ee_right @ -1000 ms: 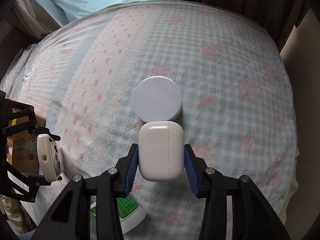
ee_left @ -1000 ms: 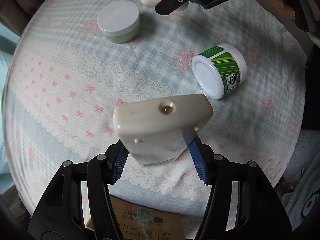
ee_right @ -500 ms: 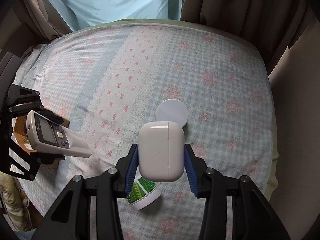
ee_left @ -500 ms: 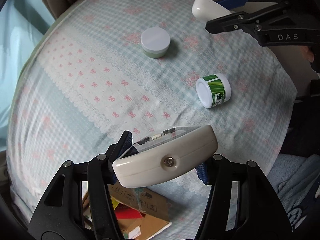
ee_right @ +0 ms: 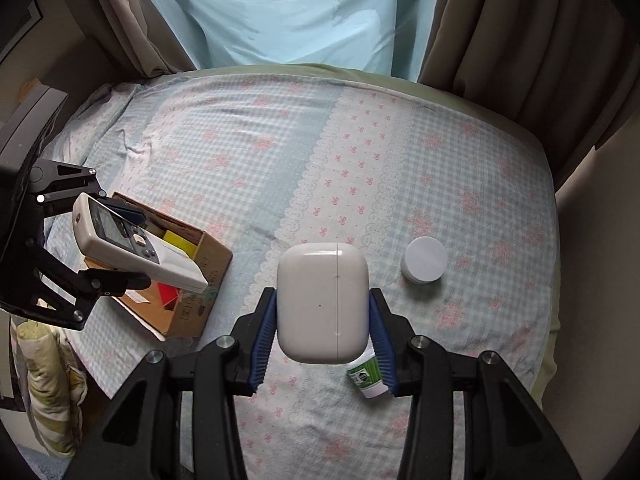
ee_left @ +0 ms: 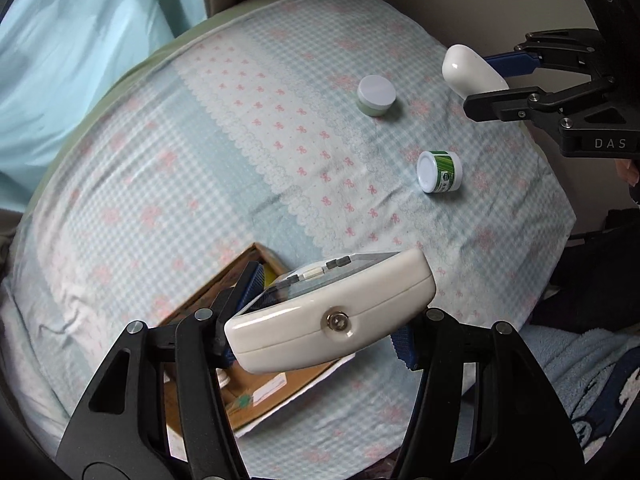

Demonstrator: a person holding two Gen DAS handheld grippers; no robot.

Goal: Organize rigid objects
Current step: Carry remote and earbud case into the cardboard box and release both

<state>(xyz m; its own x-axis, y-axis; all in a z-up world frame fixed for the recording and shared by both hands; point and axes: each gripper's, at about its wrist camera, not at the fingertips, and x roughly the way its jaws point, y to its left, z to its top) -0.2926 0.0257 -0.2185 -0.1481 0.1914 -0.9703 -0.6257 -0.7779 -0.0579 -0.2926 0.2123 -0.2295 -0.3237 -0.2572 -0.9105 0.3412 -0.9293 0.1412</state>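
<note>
My left gripper (ee_left: 320, 320) is shut on a white remote control (ee_left: 332, 316) with a screen, held high above an open cardboard box (ee_left: 224, 292). The remote (ee_right: 132, 240) also shows in the right wrist view, above the box (ee_right: 188, 280). My right gripper (ee_right: 322, 332) is shut on a white earbud case (ee_right: 322, 304), held above the bed; the case also shows in the left wrist view (ee_left: 468, 68). A green striped jar (ee_left: 440, 170) lies on its side and a pale green jar with a white lid (ee_left: 376, 94) stands on the checked bedspread (ee_left: 200, 160).
The box holds yellow and red items (ee_right: 176, 240). Curtains (ee_right: 520, 32) and a light blue sheet (ee_right: 288, 12) hang behind the bed. A striped cushion (ee_right: 44, 392) lies at the bed's left edge. A blue fluffy blanket (ee_left: 580, 380) is at right.
Both grippers have risen well above the bed with their objects. The left gripper has moved left, so the cardboard box now lies under the remote. The jars have not moved.
</note>
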